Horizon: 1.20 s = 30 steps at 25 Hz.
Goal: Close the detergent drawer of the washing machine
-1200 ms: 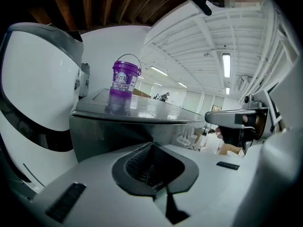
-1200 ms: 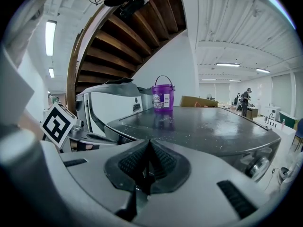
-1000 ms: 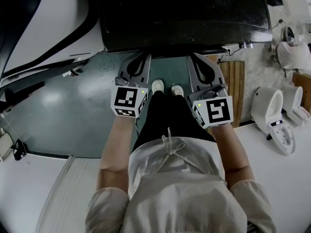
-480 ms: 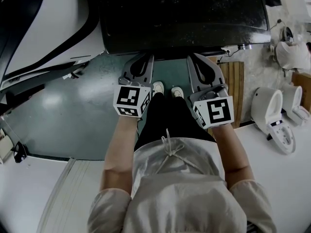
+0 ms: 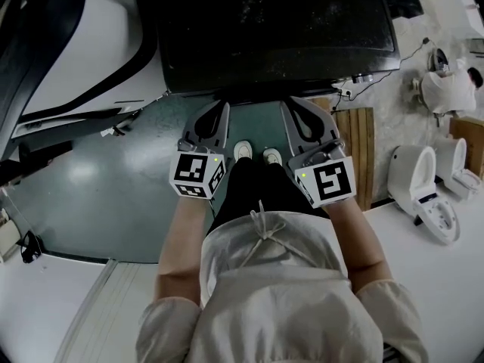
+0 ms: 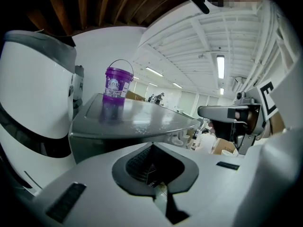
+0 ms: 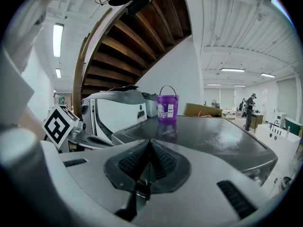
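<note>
The washing machine [image 5: 272, 36] shows as a dark flat top ahead of me in the head view; its detergent drawer is not visible in any view. My left gripper [image 5: 214, 114] and right gripper [image 5: 301, 109] are held side by side at the machine's front edge, above the person's shoes. Both are shut with nothing between the jaws. In the left gripper view the left gripper [image 6: 152, 148] points over the grey machine top [image 6: 142, 119]. The right gripper [image 7: 149, 145] likewise faces the top [image 7: 213, 136]. A purple bucket [image 7: 167, 109] stands on it, also seen as a purple bucket [image 6: 118, 82].
A large white machine [image 5: 76, 51] stands to the left, also in the right gripper view as a white machine [image 7: 118, 113]. A wooden board [image 5: 364, 150] and white toilets [image 5: 420, 191] lie to the right. The floor [image 5: 106, 180] is green. A wooden staircase [image 7: 137, 37] rises overhead.
Both grippers have stayed shut at the machine's front edge. The head view has shifted slightly, and the left gripper's cube has dropped a little in the picture.
</note>
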Available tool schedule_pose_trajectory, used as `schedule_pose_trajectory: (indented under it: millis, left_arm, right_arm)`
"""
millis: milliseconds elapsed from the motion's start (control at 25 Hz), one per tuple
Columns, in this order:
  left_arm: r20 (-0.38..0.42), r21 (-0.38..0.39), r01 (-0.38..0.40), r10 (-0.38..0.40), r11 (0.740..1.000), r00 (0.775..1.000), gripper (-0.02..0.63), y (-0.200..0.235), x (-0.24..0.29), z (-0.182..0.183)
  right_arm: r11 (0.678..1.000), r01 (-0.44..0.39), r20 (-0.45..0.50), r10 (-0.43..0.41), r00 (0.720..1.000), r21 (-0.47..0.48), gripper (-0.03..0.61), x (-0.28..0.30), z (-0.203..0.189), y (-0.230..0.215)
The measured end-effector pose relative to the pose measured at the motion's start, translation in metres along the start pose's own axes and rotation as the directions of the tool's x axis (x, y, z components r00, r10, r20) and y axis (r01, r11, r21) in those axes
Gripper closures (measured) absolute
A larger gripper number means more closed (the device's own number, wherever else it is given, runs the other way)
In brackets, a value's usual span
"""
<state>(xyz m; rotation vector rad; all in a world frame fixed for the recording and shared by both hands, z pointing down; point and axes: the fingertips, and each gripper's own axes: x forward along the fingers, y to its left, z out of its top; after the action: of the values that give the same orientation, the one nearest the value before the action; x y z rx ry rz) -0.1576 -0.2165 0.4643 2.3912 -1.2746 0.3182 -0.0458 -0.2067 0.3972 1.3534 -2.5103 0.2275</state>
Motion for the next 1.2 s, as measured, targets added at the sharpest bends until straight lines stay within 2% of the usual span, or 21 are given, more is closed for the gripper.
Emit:
schedule_pose_trajectory:
  millis: [320, 600, 920, 1080, 1200]
  left_arm:
    - [0.164, 0.099, -0.017, 0.0, 0.995, 0.986, 0.597, -0.03, -0.052, 0.096]
    - [0.237, 0.231, -0.024, -0.032, 0.973, 0.971, 0.597, -0.062, -0.097, 0.167]
    - [0.311, 0.251, -0.059, -0.023, 0.966, 0.95, 0.597, -0.09, -0.14, 0.211]
    - [0.318, 0.267, -0.056, -0.034, 0.962, 0.948, 0.597, -0.097, -0.147, 0.217]
    - [0.311, 0.268, -0.06, -0.028, 0.962, 0.95, 0.597, -0.098, -0.149, 0.216]
  right_arm:
    - [1.0, -0.014, 0.069, 0.016, 0.997, -0.027, 0.572, -0.034, 0.055, -0.002]
    - [0.997, -0.036, 0.196, 0.049, 0.979, -0.067, 0.574, -0.069, 0.111, -0.003]
    - [0.988, -0.052, 0.267, 0.09, 0.959, -0.145, 0.575, -0.104, 0.161, -0.003]
    - [0.994, -0.038, 0.257, 0.064, 0.964, -0.104, 0.577, -0.113, 0.166, -0.005]
    - [0.989, -0.033, 0.289, 0.073, 0.955, -0.143, 0.577, -0.116, 0.166, -0.006]
